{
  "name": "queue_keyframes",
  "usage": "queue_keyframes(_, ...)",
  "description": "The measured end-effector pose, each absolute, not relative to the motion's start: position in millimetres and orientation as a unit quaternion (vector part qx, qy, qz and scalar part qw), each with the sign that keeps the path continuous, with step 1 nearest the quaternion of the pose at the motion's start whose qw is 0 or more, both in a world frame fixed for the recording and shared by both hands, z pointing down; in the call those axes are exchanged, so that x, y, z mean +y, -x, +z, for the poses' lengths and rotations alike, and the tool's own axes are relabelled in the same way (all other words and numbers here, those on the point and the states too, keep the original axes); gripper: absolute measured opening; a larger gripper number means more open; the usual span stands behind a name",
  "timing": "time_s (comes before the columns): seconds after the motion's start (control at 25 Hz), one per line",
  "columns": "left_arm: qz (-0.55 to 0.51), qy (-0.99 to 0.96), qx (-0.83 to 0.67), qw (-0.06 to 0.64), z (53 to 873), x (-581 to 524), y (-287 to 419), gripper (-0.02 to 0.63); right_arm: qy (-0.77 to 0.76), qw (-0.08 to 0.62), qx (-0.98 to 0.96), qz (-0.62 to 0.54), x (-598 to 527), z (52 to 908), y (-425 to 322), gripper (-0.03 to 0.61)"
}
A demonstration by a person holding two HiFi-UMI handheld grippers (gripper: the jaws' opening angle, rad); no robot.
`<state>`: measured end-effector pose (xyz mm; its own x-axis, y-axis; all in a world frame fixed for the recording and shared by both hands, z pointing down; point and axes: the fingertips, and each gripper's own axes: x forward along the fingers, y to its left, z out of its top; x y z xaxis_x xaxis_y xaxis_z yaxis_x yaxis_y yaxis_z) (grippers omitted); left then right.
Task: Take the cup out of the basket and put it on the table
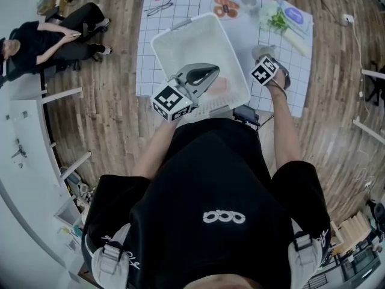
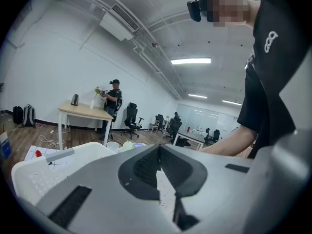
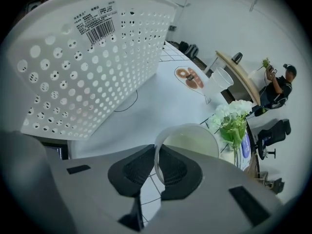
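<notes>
Pinching the cup rim, right gripper is nearly closed; left gripper closed, empty.

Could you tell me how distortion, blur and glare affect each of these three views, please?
Head view: fisheye bends the floorboards; evenly lit, sharp. Left gripper view: dark round vignette, ceiling light blown out. Right gripper view: basket wall bulges, cup rim sharp, no glare.
</notes>
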<state>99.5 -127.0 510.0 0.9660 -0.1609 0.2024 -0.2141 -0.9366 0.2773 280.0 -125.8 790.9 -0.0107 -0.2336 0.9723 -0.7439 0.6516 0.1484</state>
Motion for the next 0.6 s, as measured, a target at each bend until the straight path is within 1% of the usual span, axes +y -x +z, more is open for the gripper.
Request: queue_keyframes(0.6, 0.091, -0.98, -0.1, 0.146, 508.0, -125.6, -99.9, 0.008, -0.317, 0.645, -0.669, 0.188, -127.6, 803.4, -276.9, 0.044)
